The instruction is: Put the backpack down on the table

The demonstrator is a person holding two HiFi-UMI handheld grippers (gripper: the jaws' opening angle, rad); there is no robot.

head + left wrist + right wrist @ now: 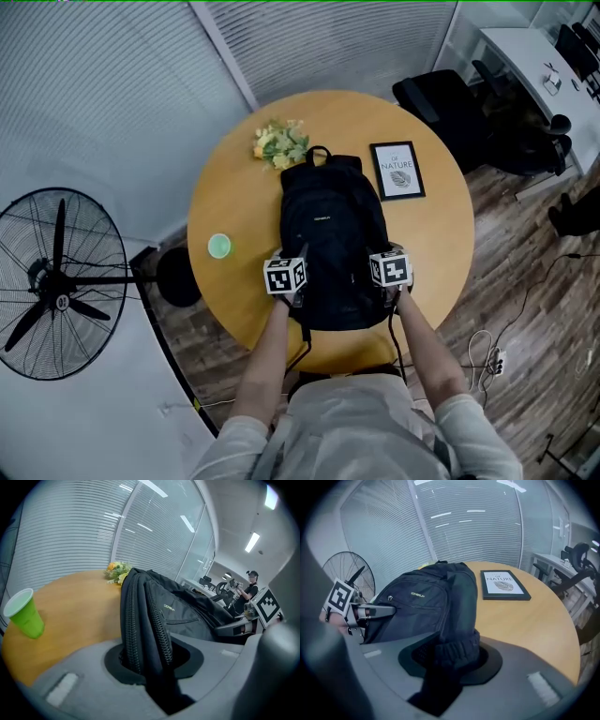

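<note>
A black backpack point(333, 234) lies flat on the round wooden table point(234, 187), top handle toward the far side. My left gripper point(296, 292) is at its near left corner. In the left gripper view the zippered edge of the backpack point(145, 620) runs down between the jaws of the left gripper point(154, 667), which are shut on it. My right gripper point(386, 286) is at the near right corner. In the right gripper view a padded fold of the backpack point(457, 620) sits bunched between the jaws of the right gripper point(450, 663), also shut on it.
On the table a green cup point(219, 246) stands left of the pack, a small bunch of flowers point(279, 143) lies at the far side and a framed print point(397, 170) lies to the right. A standing fan point(61, 281) is at the left, an office chair point(450, 103) behind.
</note>
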